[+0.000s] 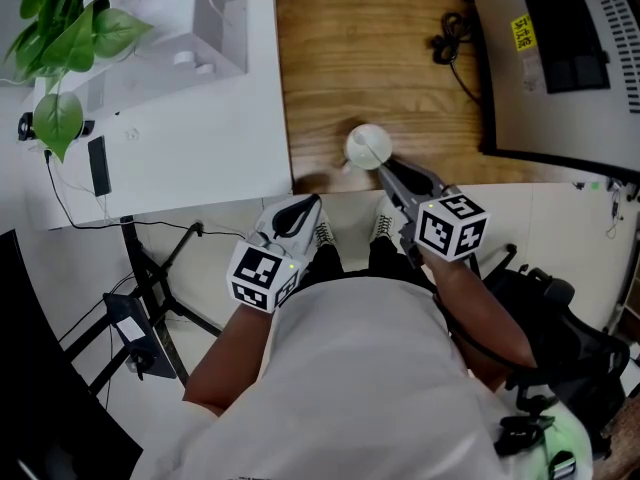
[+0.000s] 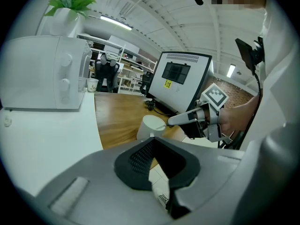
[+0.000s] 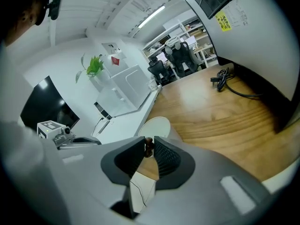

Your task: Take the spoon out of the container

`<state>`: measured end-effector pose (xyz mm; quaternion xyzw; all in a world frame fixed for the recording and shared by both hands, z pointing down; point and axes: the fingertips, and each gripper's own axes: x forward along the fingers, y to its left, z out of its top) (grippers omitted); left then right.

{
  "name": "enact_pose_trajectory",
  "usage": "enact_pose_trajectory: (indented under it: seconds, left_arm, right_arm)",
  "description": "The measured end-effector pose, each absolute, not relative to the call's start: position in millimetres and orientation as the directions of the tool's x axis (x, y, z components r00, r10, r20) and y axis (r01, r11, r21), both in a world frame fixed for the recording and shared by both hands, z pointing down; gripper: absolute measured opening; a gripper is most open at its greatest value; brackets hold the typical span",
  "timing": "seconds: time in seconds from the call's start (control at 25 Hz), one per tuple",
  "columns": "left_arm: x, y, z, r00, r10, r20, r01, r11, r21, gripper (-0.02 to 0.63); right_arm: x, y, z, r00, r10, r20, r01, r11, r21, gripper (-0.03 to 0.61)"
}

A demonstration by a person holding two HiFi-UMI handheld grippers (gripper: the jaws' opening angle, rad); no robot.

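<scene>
Looking down from the head, we are holding one claw in each hand at the near edge of the wooden table (image 1: 380, 58). We are reaching with the right claw (image 1: 384, 172) to the white cup (image 1: 368, 146). The cup is standing upright close to that edge, and the tips of the claw are lying just at its rim.

In the right gripper view this claw (image 3: 148, 142) is pinching a small dark brown piece, the end of the spoon (image 3: 148, 147), between its two ribbed pads. It is right over the mouth of the cup (image 3: 155, 123). The rest of the spoon is hiding behind the pads, so we cannot tell how deep it is sitting in the cup.

We are holding the left claw (image 1: 308, 204) to the left of the cup, apart from it. Its pads (image 2: 140, 154) are pressing together at the tips, and nothing is lying between them.

A white table (image 1: 200, 138) is standing beside the wooden one and carrying a green plant (image 1: 60, 38). A screen (image 1: 560, 68) and a black cable (image 1: 450, 38) are sitting at the far right.
</scene>
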<state>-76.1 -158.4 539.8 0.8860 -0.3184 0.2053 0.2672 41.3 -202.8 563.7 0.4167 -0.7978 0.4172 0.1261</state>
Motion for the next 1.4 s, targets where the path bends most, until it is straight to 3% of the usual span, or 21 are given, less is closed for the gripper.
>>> enact_pose_trajectory:
  seconds: [0.68,1.4]
  left_arm:
    - [-73,-152,504,0.73,-0.488,0.478,-0.658,-0.69,0.301,0.005]
    - [-79,-109,450,0.839,-0.419,0.348,-0.518,-0.81,0.275,0.005]
  right_arm:
    - [59,-188,506,-0.623,-0.626,0.469,-0.767,0.37,-0.525,0.057]
    - [59,-109,446,-0.51,-0.767,0.389,-0.836,0.335,-0.434,0.054]
